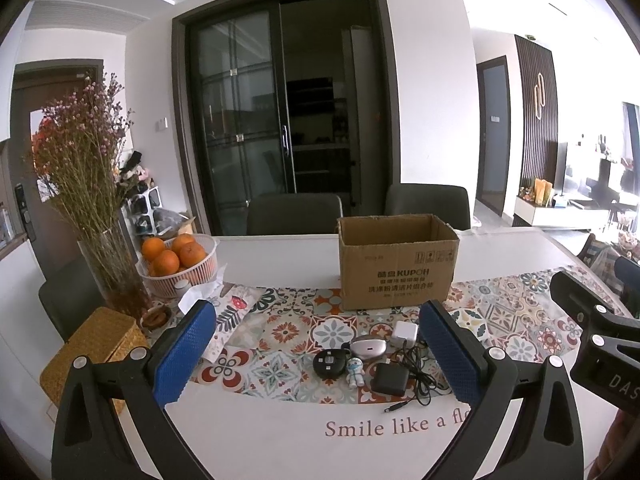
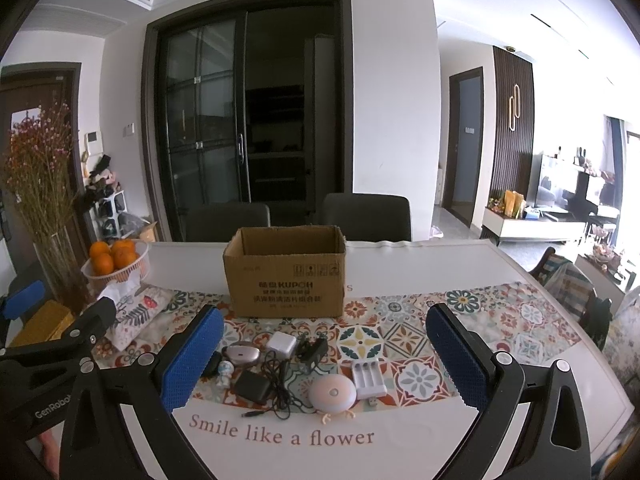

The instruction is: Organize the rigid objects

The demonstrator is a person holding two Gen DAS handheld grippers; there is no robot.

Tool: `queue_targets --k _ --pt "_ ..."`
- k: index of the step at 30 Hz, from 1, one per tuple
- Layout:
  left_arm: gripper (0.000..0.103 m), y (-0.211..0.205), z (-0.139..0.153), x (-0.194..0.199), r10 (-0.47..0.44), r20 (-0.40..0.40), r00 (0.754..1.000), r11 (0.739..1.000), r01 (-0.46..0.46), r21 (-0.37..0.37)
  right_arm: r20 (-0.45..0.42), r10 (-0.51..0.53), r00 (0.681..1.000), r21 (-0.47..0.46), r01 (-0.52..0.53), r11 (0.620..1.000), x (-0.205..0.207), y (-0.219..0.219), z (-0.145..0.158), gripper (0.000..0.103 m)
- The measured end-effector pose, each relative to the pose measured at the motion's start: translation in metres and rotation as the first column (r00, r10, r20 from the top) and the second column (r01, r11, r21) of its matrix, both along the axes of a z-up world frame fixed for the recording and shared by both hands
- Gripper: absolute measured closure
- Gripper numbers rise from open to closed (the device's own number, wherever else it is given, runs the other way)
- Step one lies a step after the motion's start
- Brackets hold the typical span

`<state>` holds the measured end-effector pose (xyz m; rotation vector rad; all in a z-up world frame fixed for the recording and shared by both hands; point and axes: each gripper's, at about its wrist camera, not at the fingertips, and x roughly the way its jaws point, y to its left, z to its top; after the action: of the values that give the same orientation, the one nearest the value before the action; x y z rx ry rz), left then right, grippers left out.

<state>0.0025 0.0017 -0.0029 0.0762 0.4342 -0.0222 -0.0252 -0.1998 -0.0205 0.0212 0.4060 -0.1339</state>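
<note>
Nothing grabbed yet. Left gripper (image 1: pixel 318 354) wide open, empty, above black round gadget (image 1: pixel 329 363) and astronaut figure (image 1: pixel 355 372). Centre: black adapter (image 2: pixel 252 387) with tangled cord, silver mouse (image 2: pixel 242 354), white charger (image 2: pixel 281 345). Right gripper (image 2: pixel 324 360) also wide open, empty, over round white lamp (image 2: pixel 332 393), battery charger (image 2: pixel 369 378). Cardboard box (image 2: pixel 285 272) open behind. Best start with compact pieces; grip adapter by body, watch cord snag.

Two wrist views, side by side above the table's near edge.
Both face the cardboard box (image 1: pixel 397 262) (image 2: pixel 285 272) and dark doorway (image 1: pixel 280 96) (image 2: pixel 248 92); the right wrist view sits further right, sharing the box and small items.
</note>
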Motion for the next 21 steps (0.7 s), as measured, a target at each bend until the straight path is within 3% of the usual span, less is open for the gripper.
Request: queue_targets --k 21 --pt "0.0 -0.0002 -0.0007 0.0005 -0.001 -0.002 1.0 1.0 0.001 0.001 -0.004 0.001 1.0 0.0 -0.001 1.0 0.0007 0.0001 -0.0007 0.001"
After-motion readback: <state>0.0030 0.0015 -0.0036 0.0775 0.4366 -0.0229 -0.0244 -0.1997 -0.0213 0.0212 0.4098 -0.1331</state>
